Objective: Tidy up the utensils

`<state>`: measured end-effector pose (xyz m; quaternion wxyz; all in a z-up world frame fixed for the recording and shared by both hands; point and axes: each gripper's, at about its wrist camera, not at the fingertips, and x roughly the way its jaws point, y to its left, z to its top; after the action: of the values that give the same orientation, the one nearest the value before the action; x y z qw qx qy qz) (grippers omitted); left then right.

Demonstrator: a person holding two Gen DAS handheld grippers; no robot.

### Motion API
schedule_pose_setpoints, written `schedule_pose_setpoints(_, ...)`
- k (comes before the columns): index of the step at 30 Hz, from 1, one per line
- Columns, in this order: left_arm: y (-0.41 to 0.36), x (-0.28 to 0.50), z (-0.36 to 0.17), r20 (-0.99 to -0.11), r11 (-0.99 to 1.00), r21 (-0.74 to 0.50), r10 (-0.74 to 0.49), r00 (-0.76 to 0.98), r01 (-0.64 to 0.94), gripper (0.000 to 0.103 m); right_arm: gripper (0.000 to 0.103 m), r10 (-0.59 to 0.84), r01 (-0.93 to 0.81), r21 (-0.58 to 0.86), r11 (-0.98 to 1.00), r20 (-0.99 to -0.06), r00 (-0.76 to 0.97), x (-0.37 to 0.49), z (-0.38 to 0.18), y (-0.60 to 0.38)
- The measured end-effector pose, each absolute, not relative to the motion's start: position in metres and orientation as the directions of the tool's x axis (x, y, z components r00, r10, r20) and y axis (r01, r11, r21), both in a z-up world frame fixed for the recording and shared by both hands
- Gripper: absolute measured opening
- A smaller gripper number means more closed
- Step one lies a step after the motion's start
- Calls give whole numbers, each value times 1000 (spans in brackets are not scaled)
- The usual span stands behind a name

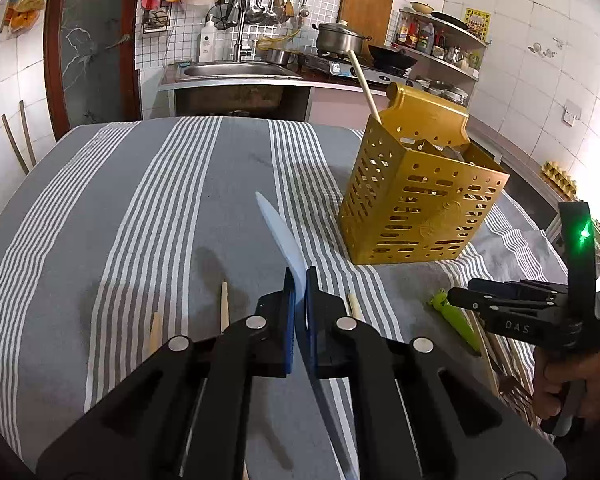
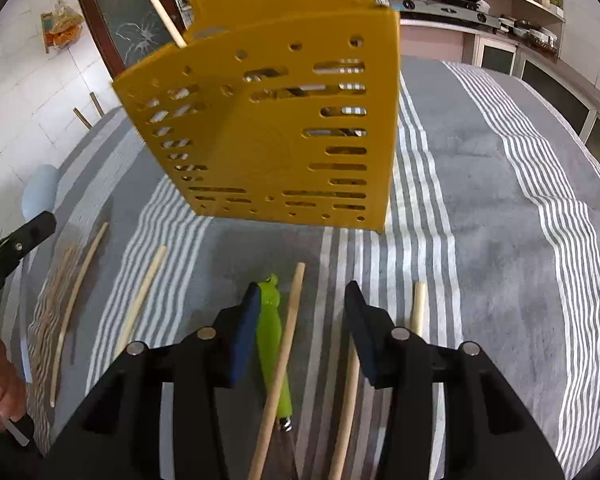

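My left gripper point(image 1: 300, 280) is shut on a pale blue spatula point(image 1: 280, 236), held above the striped cloth with its blade pointing forward. The yellow perforated utensil holder point(image 1: 416, 204) stands ahead to the right with one wooden stick point(image 1: 365, 82) in it; it fills the right wrist view point(image 2: 268, 120). My right gripper point(image 2: 304, 296) is open, low over a green-handled utensil point(image 2: 274, 336) and a wooden chopstick point(image 2: 284, 356) that lie between its fingers. The right gripper also shows in the left wrist view point(image 1: 460, 296).
More wooden sticks lie on the cloth: right of the right gripper point(image 2: 418, 308), and to the left point(image 2: 140, 300), point(image 2: 76, 292). Two stick ends point(image 1: 224, 304) lie under the left gripper. The table point(image 1: 100, 200) has a grey striped cloth. Kitchen counter point(image 1: 236, 80) stands behind.
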<state>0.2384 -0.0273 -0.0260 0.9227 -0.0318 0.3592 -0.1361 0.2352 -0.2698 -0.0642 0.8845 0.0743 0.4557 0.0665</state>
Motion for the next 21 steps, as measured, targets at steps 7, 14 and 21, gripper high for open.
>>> schedule_pose_setpoints(7, -28, 241, -29, -659, 958, -165, -283, 697, 233, 4, 24, 215, -53, 223, 973, -813, 541, 244, -65, -271)
schedule_pose_setpoints(14, -28, 242, -29, -659, 958, -167, -283, 697, 232, 4, 9, 205, -75, 194, 978, -830, 520, 246, -68, -259)
schedule_pose_setpoints(21, -27, 239, -23, -652, 957, -173, -289, 701, 233, 4, 5, 200, -84, 187, 979, -789, 580, 232, -48, -264)
